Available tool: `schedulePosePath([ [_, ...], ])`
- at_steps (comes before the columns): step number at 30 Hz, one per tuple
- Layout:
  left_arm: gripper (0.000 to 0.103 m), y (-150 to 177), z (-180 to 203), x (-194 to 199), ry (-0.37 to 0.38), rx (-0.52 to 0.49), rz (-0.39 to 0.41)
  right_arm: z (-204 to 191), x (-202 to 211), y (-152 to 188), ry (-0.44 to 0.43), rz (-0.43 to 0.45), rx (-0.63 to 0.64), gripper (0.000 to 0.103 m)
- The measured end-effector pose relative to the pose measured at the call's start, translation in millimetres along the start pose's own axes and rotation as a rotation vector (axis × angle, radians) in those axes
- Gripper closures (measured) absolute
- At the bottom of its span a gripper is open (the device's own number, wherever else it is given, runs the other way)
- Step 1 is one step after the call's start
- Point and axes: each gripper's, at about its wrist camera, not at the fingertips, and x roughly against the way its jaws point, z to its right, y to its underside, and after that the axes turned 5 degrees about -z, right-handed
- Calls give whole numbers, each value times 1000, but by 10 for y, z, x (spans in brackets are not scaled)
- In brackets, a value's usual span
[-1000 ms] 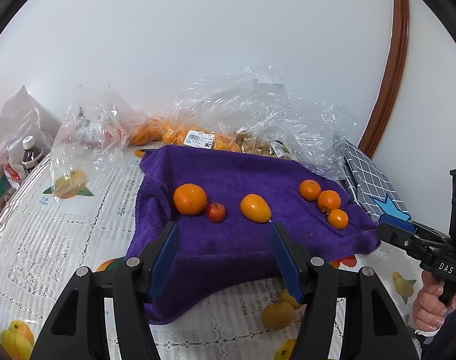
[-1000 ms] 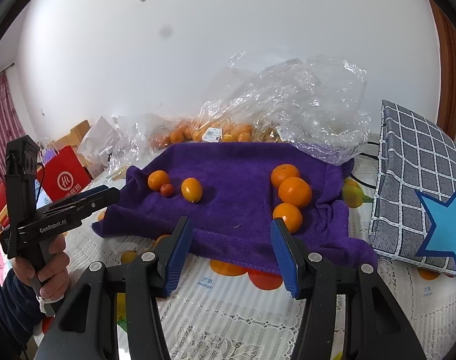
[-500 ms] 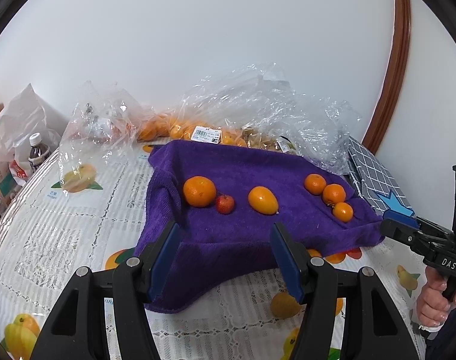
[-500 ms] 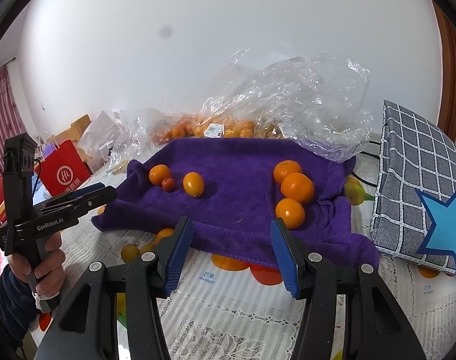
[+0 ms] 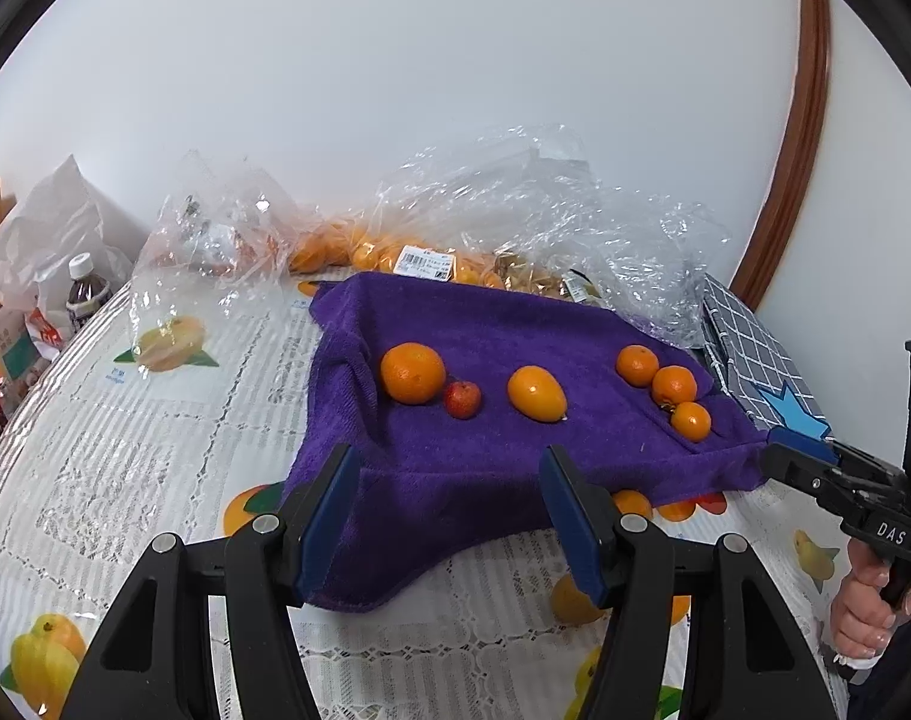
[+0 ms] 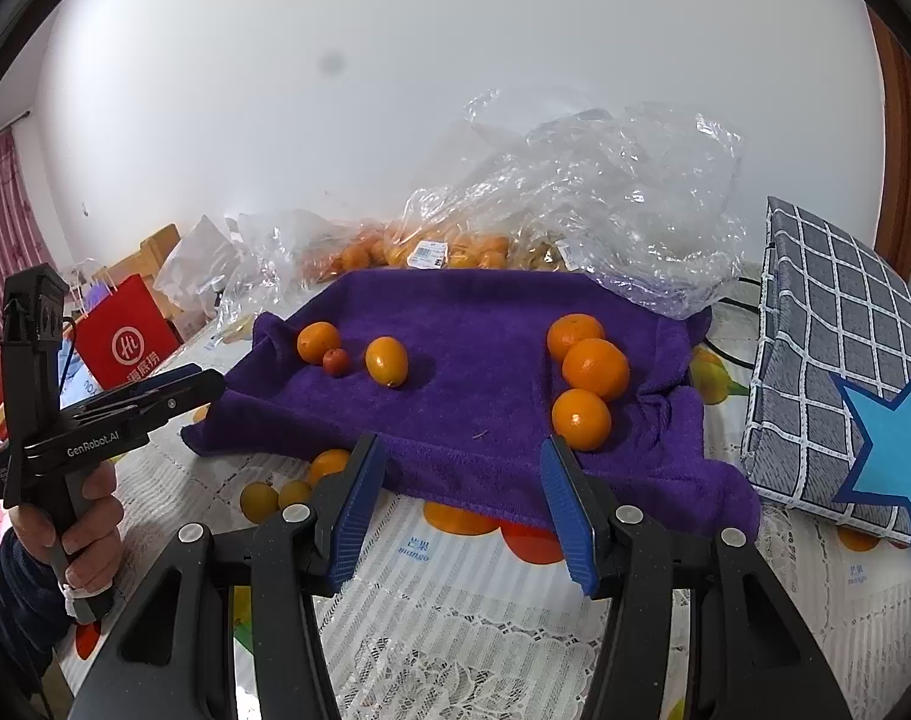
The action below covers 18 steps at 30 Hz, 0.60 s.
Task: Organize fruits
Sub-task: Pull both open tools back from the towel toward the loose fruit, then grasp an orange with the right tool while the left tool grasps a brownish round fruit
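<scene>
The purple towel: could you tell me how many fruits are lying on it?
6. On the purple towel, a left group: large orange, small red fruit, oval orange fruit. On the right, three tangerines clustered together. Folds may hide more.

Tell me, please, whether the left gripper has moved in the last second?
Yes. The left gripper has backed away from the purple towel: its near edge now lies farther ahead, with more tablecloth showing.

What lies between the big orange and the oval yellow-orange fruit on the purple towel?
A small red fruit lies between the big orange and the oval fruit, touching the orange. The left wrist view shows it best.
</scene>
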Motion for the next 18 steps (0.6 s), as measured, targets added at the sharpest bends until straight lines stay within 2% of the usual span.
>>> schedulePosePath([
  [6, 43, 24, -91, 0, -33, 30, -32, -61, -94, 72, -2, -51, -13, 50],
  [10, 43, 40, -144, -1, -44, 46, -60, -193, -129, 134, -85, -87, -23, 53],
  [15, 43, 57, -177, 6, -43, 50, -82, -530, -211, 237, -153, -145, 38, 59],
  [18, 43, 66, -156, 16, -41, 37, -85, -721, -287, 280, -146, -173, 89, 60],
])
